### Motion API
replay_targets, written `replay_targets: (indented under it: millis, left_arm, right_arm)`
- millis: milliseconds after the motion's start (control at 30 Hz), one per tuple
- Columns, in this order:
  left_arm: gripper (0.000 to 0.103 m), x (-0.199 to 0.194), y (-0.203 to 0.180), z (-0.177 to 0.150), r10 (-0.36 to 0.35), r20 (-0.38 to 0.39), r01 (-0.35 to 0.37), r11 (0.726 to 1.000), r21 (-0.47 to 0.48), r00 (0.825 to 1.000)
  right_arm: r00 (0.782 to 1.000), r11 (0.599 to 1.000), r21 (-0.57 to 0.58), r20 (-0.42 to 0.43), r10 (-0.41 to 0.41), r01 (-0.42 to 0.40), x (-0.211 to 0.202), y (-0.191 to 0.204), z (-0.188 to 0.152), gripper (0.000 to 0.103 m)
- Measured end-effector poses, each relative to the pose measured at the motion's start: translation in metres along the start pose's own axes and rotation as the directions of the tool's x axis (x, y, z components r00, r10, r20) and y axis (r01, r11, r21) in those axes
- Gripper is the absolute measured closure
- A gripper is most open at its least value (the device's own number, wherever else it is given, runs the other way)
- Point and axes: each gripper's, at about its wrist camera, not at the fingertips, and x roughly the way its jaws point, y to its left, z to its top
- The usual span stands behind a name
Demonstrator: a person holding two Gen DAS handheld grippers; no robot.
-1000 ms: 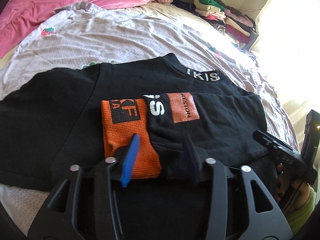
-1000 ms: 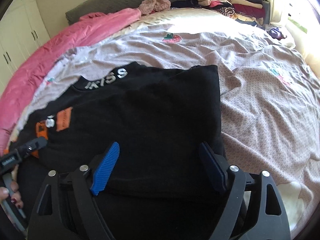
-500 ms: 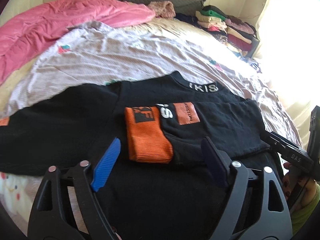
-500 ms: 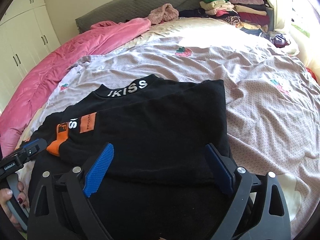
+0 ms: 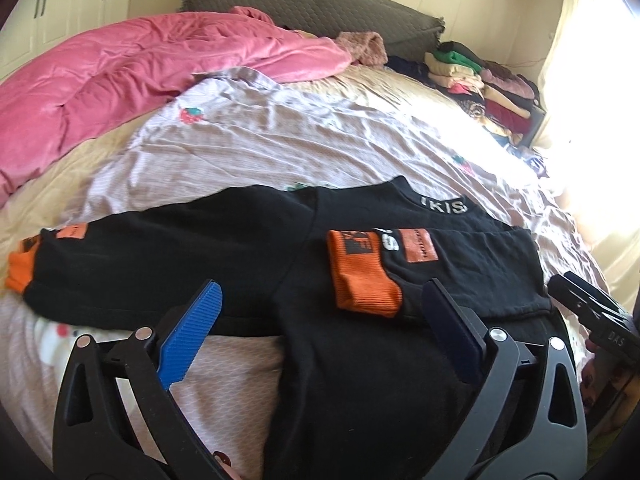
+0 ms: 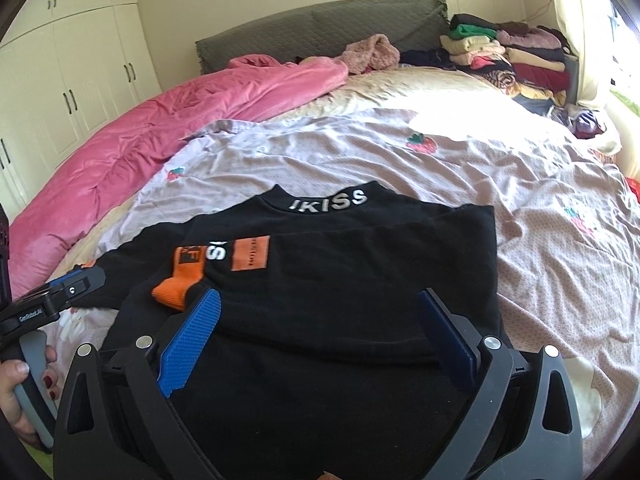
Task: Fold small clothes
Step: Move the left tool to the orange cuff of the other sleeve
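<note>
A black sweatshirt point(image 5: 224, 256) with white collar lettering lies flat on the bed. One sleeve is folded across its body, and that sleeve's orange cuff point(image 5: 362, 280) rests on the chest. The other sleeve stretches out left to a second orange cuff point(image 5: 19, 274). My left gripper point(image 5: 320, 298) hovers just short of the folded cuff, jaws opening, nothing between the pads. In the right wrist view the sweatshirt point(image 6: 380, 264) and folded cuff point(image 6: 178, 284) show again. My right gripper point(image 6: 319, 304) hangs over the folded side, jaws opening and empty.
A pink duvet point(image 5: 120, 80) lies bunched along the bed's far left. Folded clothes are stacked point(image 6: 508, 56) at the far right corner by the grey headboard point(image 6: 320, 28). A strawberry-print sheet point(image 6: 440, 152) covers the bed beyond the sweatshirt. A hand point(image 6: 16, 392) holds the left tool.
The left jaws, narrowed around the folded cuff a second ago, have spread wide and let it go. Both grippers have drawn back and risen from the sweatshirt; the right jaws widened a little.
</note>
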Motion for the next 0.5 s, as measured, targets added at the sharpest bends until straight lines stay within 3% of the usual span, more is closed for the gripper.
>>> replay_targets:
  millis: [500]
  left_arm:
    - [0.009,-0.029,0.053,-0.002,0.094,0.036,-0.09,0.992,-0.091,0.995]
  right_arm:
    - [0.997,0.994,-0.082,0.012,0.074,-0.073,-0.007,0.055,0.007,0.004]
